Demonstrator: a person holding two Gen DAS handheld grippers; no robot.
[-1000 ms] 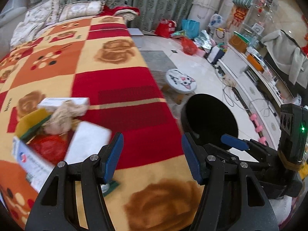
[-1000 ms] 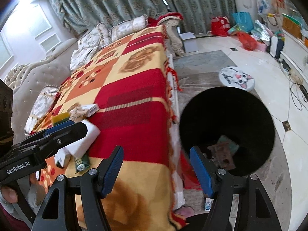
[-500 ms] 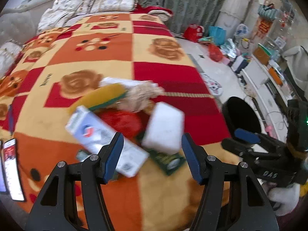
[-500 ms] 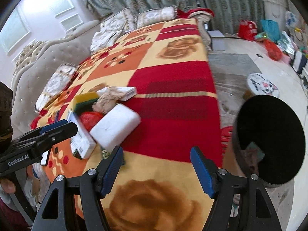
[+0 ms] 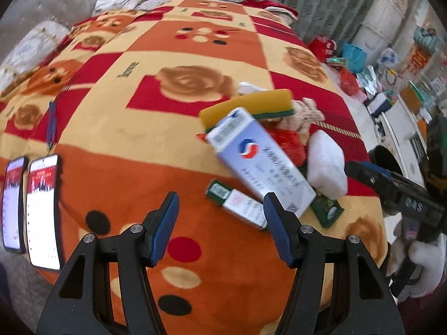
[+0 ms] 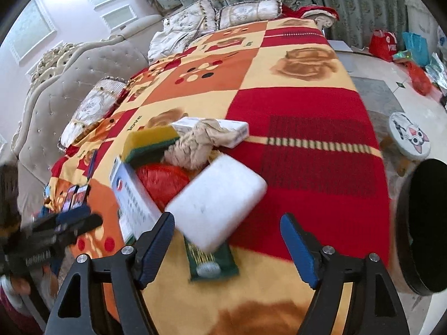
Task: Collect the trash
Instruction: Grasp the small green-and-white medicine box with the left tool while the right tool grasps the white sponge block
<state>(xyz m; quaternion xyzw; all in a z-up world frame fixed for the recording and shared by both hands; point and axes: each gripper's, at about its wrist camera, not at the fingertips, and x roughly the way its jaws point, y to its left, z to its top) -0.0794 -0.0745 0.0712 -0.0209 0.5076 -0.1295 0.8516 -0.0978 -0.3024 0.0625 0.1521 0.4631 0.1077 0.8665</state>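
On the patchwork blanket (image 6: 307, 167), both grippers now hang over the trash pile (image 5: 268, 145), no longer beside the black bin (image 6: 424, 223) at the right. Left gripper (image 5: 220, 223) apart, empty; right gripper (image 6: 227, 240) just widened, empty. Bin contents hidden.

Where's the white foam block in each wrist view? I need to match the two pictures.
Left wrist: white foam block right of centre, at the pile's right edge, beside the blue-and-white carton.
Right wrist: white foam block centre, just ahead of the fingers, lying over a green packet.
Shared landmark: yellow-and-green sponge.
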